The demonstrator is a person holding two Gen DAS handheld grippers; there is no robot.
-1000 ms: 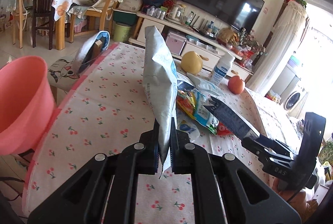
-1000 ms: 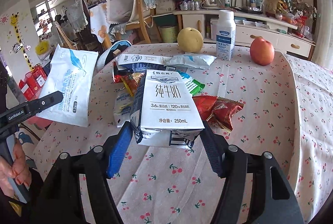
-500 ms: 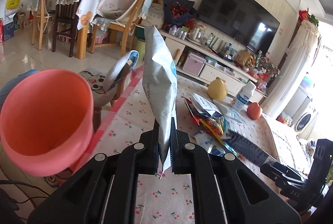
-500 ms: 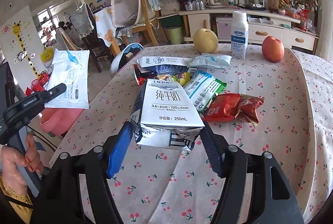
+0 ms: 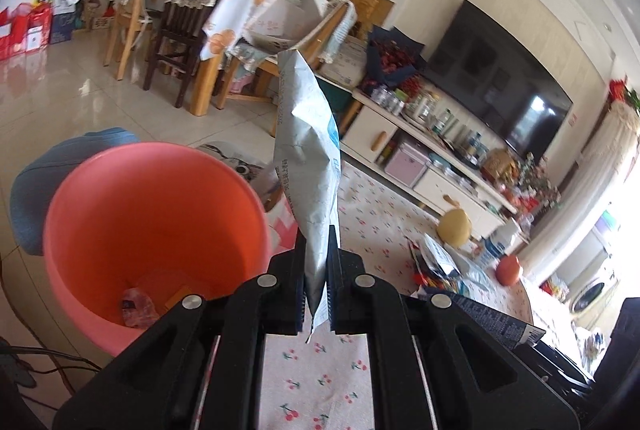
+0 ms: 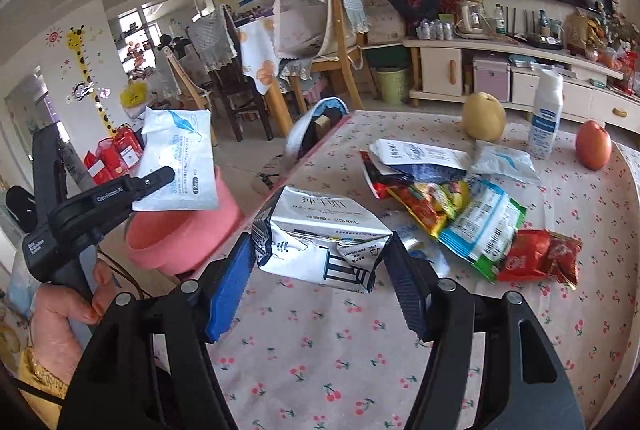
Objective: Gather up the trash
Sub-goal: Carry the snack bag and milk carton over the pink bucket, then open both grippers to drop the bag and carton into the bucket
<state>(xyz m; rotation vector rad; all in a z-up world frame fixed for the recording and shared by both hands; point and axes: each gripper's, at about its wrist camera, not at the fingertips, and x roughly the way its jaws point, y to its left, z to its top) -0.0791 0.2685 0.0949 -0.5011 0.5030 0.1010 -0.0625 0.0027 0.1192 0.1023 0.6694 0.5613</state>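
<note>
My left gripper (image 5: 318, 294) is shut on a white and blue plastic pouch (image 5: 310, 166), held upright just right of the pink bucket (image 5: 152, 230), which stands on the floor beside the table and has some trash at its bottom. In the right wrist view the pouch (image 6: 176, 160) hangs over the bucket (image 6: 180, 234). My right gripper (image 6: 320, 278) is shut on a crushed white milk carton (image 6: 320, 234), held above the table edge. Loose wrappers (image 6: 460, 202) lie in a heap on the cherry-print tablecloth (image 6: 360, 370).
A pear (image 6: 483, 116), a white bottle (image 6: 545, 114) and an apple (image 6: 593, 145) stand at the table's far side. A blue-rimmed object (image 6: 316, 126) leans at the far left table edge. Chairs (image 6: 340, 42) and a TV cabinet (image 6: 500, 70) stand beyond.
My left gripper has carried the pouch left off the table to the bucket. My right gripper has followed toward the table's left edge with the carton, tilting it flatter.
</note>
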